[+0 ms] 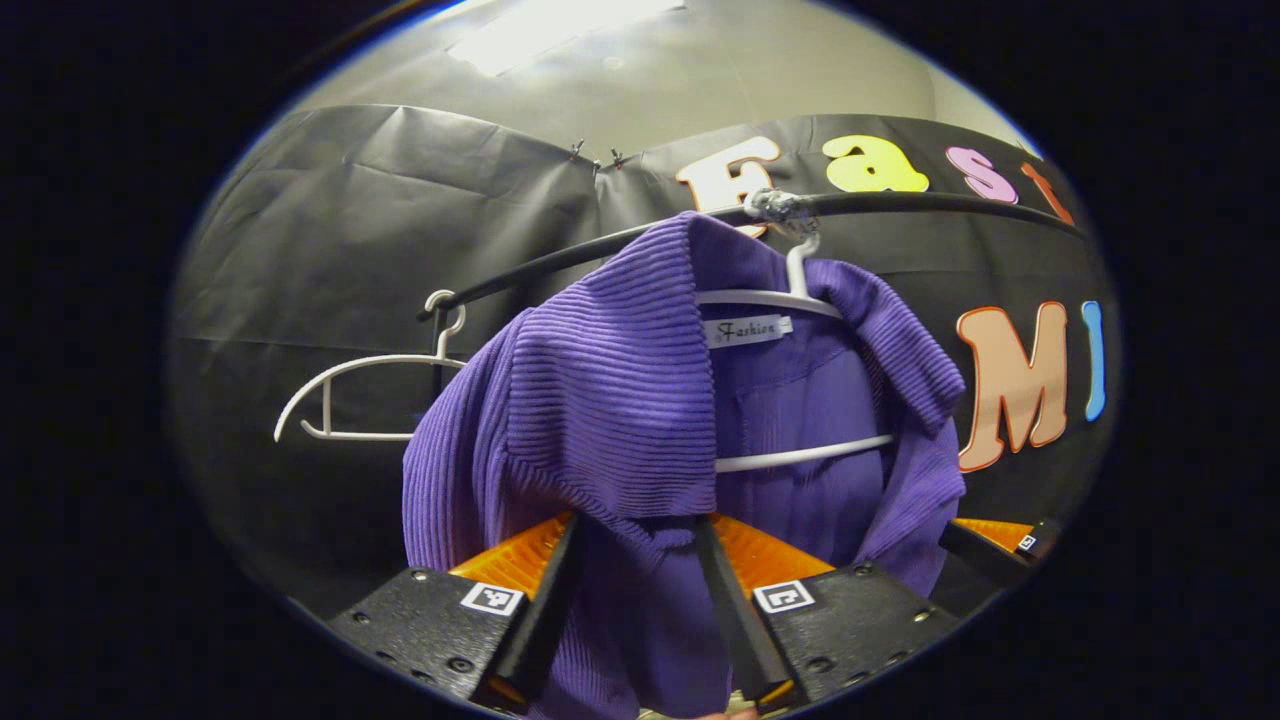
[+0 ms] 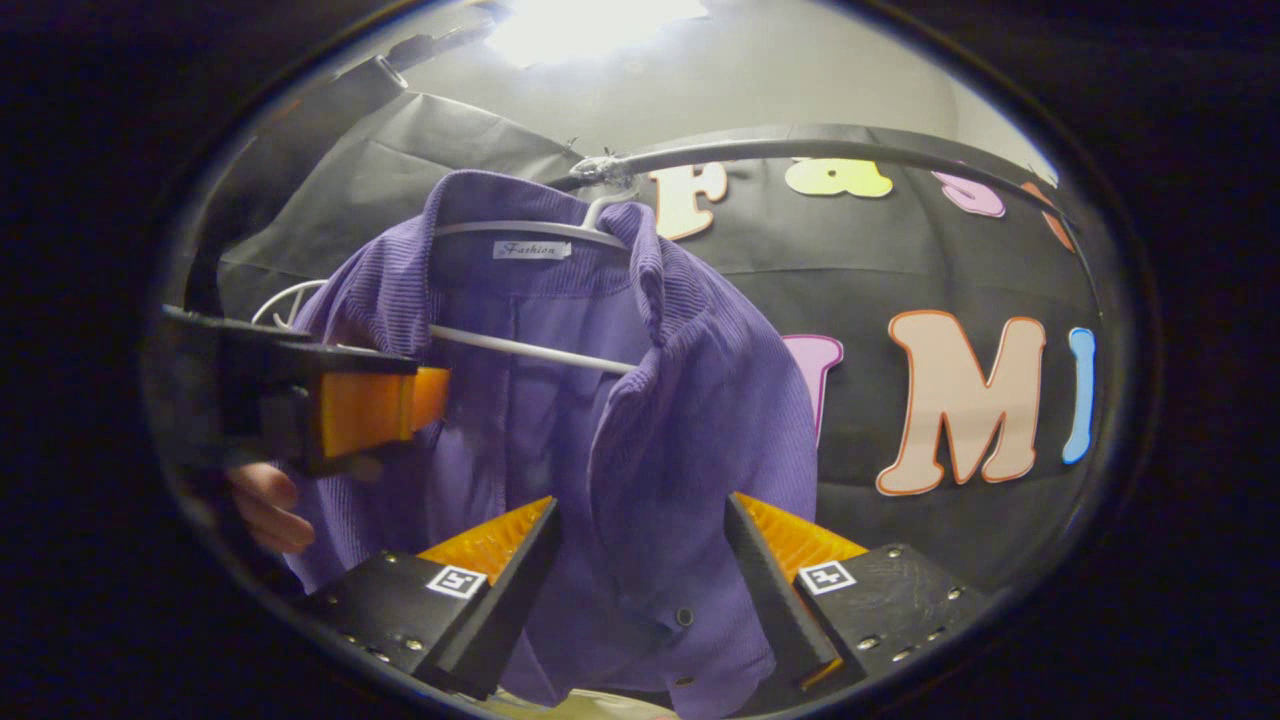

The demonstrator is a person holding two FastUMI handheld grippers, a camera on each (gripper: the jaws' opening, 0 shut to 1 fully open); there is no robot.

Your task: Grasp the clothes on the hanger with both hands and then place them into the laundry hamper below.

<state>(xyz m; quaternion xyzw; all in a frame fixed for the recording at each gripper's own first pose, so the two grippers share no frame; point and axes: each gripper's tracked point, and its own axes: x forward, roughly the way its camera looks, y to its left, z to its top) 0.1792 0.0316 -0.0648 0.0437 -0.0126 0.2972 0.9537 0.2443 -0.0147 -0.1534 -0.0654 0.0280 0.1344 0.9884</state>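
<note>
1. Left gripper view: an empty white plastic hanger (image 1: 340,395) hangs on the black rail (image 1: 600,250), left of the purple ribbed knit shirt (image 1: 610,400) on its own white hanger (image 1: 800,455).
2. Your left gripper (image 1: 635,575) straddles the left shoulder fabric, jaws apart, not yet pinching.
3. Right gripper view: your right gripper (image 2: 640,570) stands released around the buttoned front.
4. Expect light, soft, stretchy cloth; pinch thick folds near both shoulders, then lift it clear of the hanger.
</note>
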